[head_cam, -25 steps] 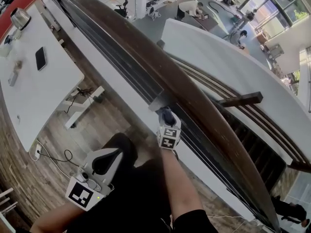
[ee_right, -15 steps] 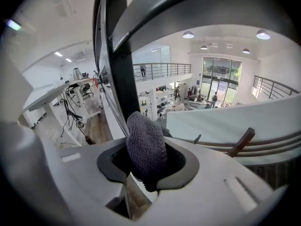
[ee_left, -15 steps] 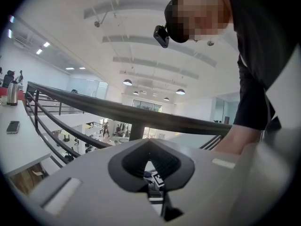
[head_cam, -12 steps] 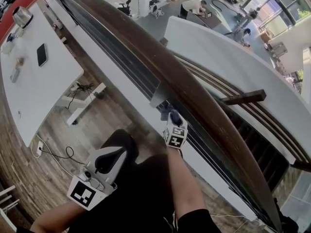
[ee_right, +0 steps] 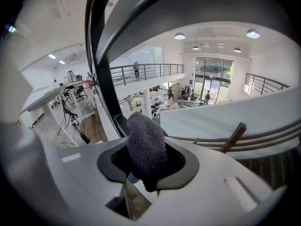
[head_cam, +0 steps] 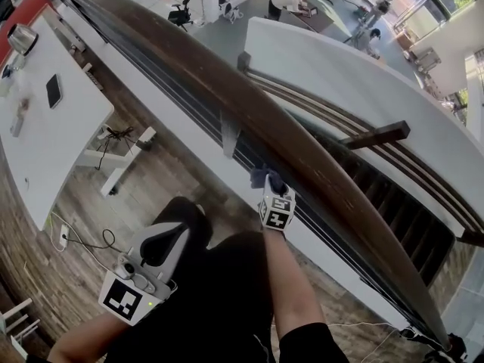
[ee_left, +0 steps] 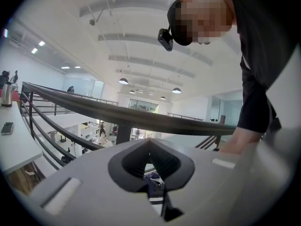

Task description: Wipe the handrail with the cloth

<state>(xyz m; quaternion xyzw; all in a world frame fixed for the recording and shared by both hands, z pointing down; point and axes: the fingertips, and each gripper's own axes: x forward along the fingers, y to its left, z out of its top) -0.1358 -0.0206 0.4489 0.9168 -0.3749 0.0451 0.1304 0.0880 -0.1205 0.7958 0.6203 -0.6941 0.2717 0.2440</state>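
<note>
- The right gripper (ee_right: 146,160) is squeezing the grey cloth (ee_right: 146,145) tight, with the dark wooden handrail (head_cam: 227,97) running just above its jaws.
- The left gripper (ee_left: 150,167) is sitting closed on nothing, well back from the rail.
- A white desk (head_cam: 45,138) is standing on the wood floor (head_cam: 155,184), off to the left of both jaws.

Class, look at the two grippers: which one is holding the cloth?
The right gripper, up by the handrail, with the dark grey cloth pinched in its jaws; the left gripper, lower down, holds nothing.

Two tools, left tool (ee_left: 149,145) and right tool (head_cam: 266,181); one cloth (ee_right: 146,149), one handrail (head_cam: 197,63), one surface (head_cam: 45,142), one phone (head_cam: 54,91), one kettle (head_cam: 23,40).
</note>
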